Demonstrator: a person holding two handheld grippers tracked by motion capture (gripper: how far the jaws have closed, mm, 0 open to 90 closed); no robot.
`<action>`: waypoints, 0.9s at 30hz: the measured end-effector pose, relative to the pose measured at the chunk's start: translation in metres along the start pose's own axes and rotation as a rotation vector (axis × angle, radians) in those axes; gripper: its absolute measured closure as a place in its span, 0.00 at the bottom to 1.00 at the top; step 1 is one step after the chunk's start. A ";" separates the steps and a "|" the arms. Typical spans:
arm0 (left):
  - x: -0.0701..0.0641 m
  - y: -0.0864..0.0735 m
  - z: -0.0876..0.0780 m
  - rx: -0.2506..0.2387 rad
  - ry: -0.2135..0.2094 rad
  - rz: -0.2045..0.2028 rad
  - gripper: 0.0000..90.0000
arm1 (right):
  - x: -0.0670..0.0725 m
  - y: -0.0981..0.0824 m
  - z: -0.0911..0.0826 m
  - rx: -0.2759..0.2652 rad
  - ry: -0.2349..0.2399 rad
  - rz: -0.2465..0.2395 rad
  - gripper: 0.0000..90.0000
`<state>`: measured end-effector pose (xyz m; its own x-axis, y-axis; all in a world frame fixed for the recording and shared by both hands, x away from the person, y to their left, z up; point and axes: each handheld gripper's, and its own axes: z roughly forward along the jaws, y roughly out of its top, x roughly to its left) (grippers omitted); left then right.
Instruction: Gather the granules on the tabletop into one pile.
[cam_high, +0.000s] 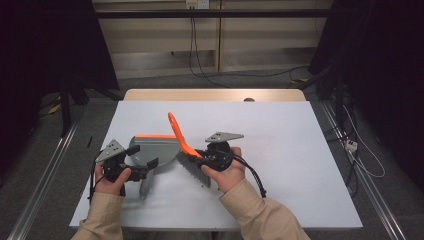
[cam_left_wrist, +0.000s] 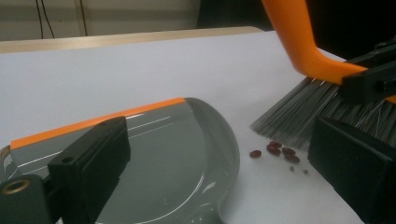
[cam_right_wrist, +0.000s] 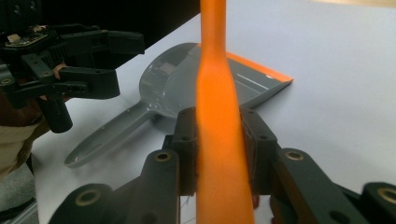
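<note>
A grey dustpan (cam_high: 155, 150) with an orange lip lies on the white tabletop, its handle towards the person. My left gripper (cam_high: 142, 167) hovers over that handle, open, with nothing between its jaws; in the left gripper view the pan (cam_left_wrist: 177, 154) lies below the wide-apart jaws of the left gripper (cam_left_wrist: 219, 140). My right gripper (cam_high: 210, 155) is shut on the orange handle of a brush (cam_high: 180, 135), whose grey bristles (cam_left_wrist: 299, 112) touch the table just right of the pan. Several dark red beans (cam_left_wrist: 280, 150) lie by the bristle tips. The right gripper view shows the brush handle (cam_right_wrist: 219, 93) clamped between the pads.
The white board (cam_high: 280, 165) covers a wooden table whose far edge (cam_high: 215, 94) shows beyond it. A small dark object (cam_high: 248, 99) sits at that far edge. Cables trail on the floor (cam_high: 350, 145) to the right.
</note>
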<state>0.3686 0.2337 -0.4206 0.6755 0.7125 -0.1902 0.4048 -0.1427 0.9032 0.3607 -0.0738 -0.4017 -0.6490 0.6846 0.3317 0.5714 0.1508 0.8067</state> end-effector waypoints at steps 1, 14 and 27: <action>0.000 0.000 0.000 0.000 0.002 -0.001 0.06 | 0.001 -0.001 0.002 0.003 0.000 0.014 0.79; 0.001 0.000 -0.001 -0.006 0.007 -0.008 0.06 | -0.013 -0.017 0.022 0.096 -0.077 0.074 0.79; 0.001 0.000 -0.001 0.001 0.013 0.004 0.06 | -0.039 -0.024 -0.009 0.099 -0.146 0.124 0.79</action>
<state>0.3685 0.2349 -0.4202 0.6693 0.7205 -0.1813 0.4022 -0.1462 0.9038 0.3678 -0.1101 -0.4294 -0.4954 0.7972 0.3451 0.6934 0.1236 0.7099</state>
